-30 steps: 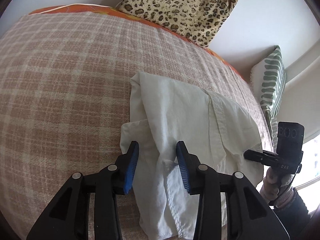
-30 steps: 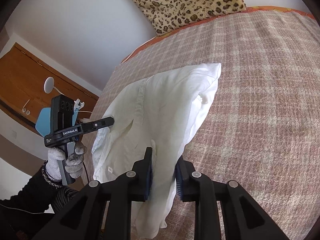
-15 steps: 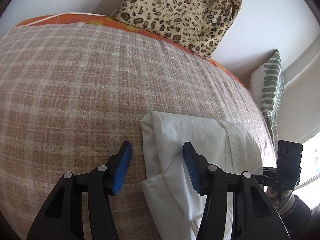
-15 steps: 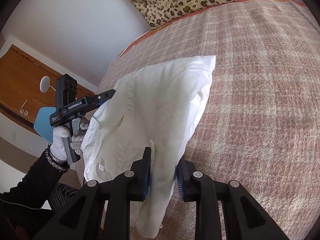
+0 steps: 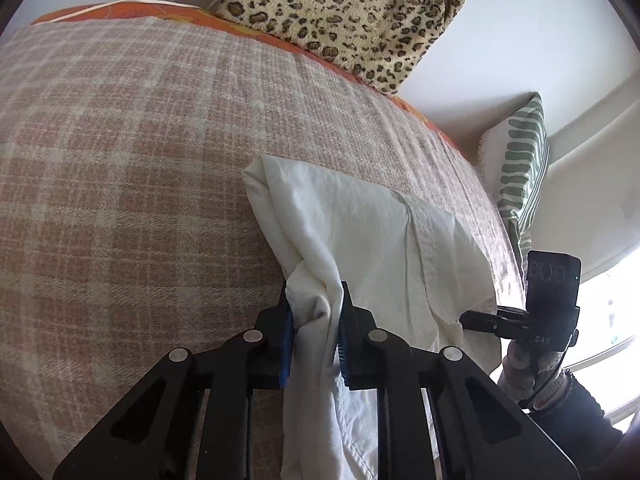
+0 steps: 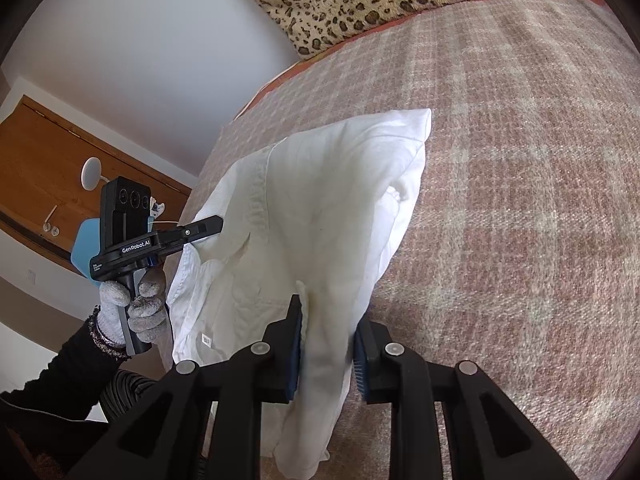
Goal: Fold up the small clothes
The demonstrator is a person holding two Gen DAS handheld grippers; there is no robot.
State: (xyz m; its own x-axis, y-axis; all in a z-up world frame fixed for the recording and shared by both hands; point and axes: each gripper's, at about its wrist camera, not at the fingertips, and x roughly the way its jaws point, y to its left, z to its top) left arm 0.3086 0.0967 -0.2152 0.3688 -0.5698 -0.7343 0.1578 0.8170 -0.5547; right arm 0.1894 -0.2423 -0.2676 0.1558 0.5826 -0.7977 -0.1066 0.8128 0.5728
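Note:
A small white shirt [image 5: 372, 240] lies partly folded on the pink plaid bedspread [image 5: 120, 160], its near part lifted off the bed. My left gripper [image 5: 314, 320] is shut on a bunched near-left edge of the shirt. In the right wrist view the same shirt [image 6: 320, 208] shows, and my right gripper [image 6: 326, 336] is shut on its near-right edge, with cloth hanging down between the fingers. Each view shows the other gripper at the shirt's far side: the right one [image 5: 480, 318], the left one [image 6: 208, 228].
A leopard-print bag [image 5: 348, 12] stands at the head of the bed against the white wall. A green striped cushion [image 5: 520, 176] lies at the bed's right side. A wooden door [image 6: 48, 184] is left of the bed.
My left gripper, open around the shirt's left edge before, has closed on it. My right gripper has kept its hold and the shirt has been lifted a little.

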